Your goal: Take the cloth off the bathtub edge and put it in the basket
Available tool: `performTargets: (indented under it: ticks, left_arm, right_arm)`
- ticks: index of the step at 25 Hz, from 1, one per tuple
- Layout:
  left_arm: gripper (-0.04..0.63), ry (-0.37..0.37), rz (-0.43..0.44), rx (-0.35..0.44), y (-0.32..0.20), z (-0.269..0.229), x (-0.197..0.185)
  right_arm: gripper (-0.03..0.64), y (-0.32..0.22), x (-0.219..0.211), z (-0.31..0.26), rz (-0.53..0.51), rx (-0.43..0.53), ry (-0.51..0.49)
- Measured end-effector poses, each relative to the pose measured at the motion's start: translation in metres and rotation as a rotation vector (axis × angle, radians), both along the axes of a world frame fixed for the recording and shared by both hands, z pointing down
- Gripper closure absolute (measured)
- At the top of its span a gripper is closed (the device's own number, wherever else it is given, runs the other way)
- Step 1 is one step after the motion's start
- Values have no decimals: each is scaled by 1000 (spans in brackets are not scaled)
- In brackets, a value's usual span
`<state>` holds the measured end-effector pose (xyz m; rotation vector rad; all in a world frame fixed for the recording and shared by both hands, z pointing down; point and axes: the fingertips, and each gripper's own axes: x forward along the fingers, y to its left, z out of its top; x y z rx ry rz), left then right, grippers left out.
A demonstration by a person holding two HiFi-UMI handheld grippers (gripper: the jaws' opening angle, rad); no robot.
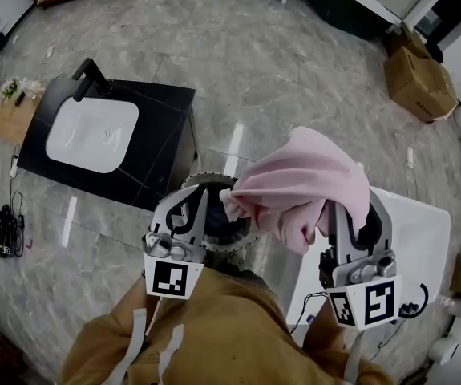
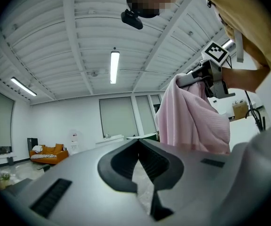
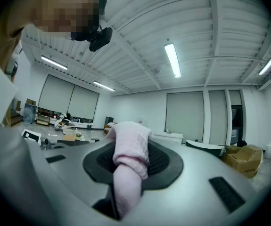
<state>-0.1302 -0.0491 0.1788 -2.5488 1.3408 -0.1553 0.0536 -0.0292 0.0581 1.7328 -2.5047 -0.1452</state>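
right gripper pinches the pink cloth by the basket (left gripper jaws pressed together, empty)

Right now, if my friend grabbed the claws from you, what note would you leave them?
Right claw: shut on the pink cloth, which hangs bunched in the air.
Left claw: shut, nothing in it, held beside the cloth.
Basket: on the floor just below and between the claws. In the head view the cloth's edge hangs over its right side.
Done: the cloth is picked up.
Left: bring the cloth fully over the basket, lower it, then open the right claw so it drops in.
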Motion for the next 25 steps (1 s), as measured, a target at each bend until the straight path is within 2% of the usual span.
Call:
performTargets:
  ticks: [6, 13, 25]
  left_arm:
    - [592, -47, -11, -1, -9, 10, -1]
    - [592, -31, -34, -65, -32, 49, 3]
    - [592, 24, -55, -160, -53, 190, 18]
  right_arm:
    - [506, -14, -10, 38, -44, -55, 3]
    - [506, -35, -29, 106, -116, -101, 37]
    - [506, -51, -44, 278, -184, -230, 57]
